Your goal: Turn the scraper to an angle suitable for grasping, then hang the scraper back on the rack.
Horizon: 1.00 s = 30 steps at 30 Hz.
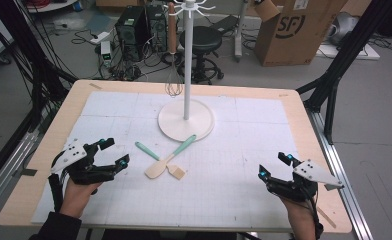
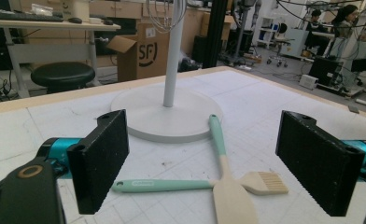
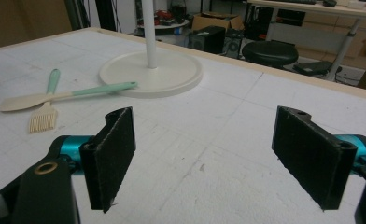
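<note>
A wooden spatula (image 1: 160,167) with a teal handle lies crossed over a teal-handled brush (image 1: 148,150) on the white mat, just in front of the white stand's round base (image 1: 204,125). The spatula's handle tip touches that base. My left gripper (image 1: 115,151) is open to the left of the two utensils, pointing at them, with nothing between its jaws. In the left gripper view the spatula (image 2: 230,191) and brush (image 2: 162,185) lie just beyond the open gripper (image 2: 209,158). At the right, near the table's front, my right gripper (image 1: 273,165) is open and empty; its own view shows the gripper (image 3: 218,158) over bare mat.
A whisk (image 1: 173,85) with a wooden handle hangs from the stand's pole (image 1: 187,60). The table's light wooden edge (image 1: 64,120) frames the mat. Beyond the table stand a black stool (image 1: 201,40), computer towers and a cardboard box (image 1: 294,30).
</note>
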Tool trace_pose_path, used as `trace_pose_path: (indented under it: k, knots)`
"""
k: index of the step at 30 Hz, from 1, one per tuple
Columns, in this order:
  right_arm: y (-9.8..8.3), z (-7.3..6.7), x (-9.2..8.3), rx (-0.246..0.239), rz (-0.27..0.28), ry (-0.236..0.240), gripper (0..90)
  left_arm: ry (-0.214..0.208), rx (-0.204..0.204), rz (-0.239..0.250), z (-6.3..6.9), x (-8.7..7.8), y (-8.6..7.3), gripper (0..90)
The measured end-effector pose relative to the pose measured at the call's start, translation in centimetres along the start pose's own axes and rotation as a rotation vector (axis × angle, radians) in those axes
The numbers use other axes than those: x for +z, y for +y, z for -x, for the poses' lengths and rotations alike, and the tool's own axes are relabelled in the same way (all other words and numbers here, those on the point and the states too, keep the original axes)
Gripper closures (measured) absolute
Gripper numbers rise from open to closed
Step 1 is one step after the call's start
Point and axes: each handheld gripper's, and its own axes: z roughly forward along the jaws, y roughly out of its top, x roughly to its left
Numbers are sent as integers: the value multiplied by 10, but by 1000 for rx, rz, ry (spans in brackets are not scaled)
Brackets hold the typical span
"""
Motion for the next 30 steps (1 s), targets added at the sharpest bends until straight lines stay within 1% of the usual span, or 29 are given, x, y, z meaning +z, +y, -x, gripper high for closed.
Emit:
trace_pose_path:
  k: [3,4,6,11,15,18,19,21,24,26,28,30]
  knots:
    - [0,-2,0,-1,-4,2,197,-18,-10,-12,1,1,0,179]
    - [0,-3,0,0,-4,3,197,-25,-4,-25,2,2,-1,178]
    - [1,-4,0,-2,-4,6,197,-27,2,-35,3,3,-1,177]
    - [8,-5,1,-7,3,4,193,-33,-12,-29,4,5,0,172]
    - [11,-5,2,2,2,3,193,-49,-11,-57,5,11,0,170]
    - [10,-6,4,27,19,6,191,-60,-11,-60,6,17,1,176]
    - [10,-7,5,25,15,11,191,-62,-18,-65,7,20,2,180]
    - [10,-9,6,9,11,15,191,-69,-16,-76,9,25,3,191]
    - [8,-10,4,3,6,16,191,-82,1,-99,15,37,6,202]
    - [7,-9,3,7,8,17,191,-88,15,-116,18,46,9,211]
    - [7,-9,2,9,11,18,191,-103,11,-146,20,59,10,217]
    - [8,-9,2,9,13,19,191,-125,-4,-175,23,69,10,222]
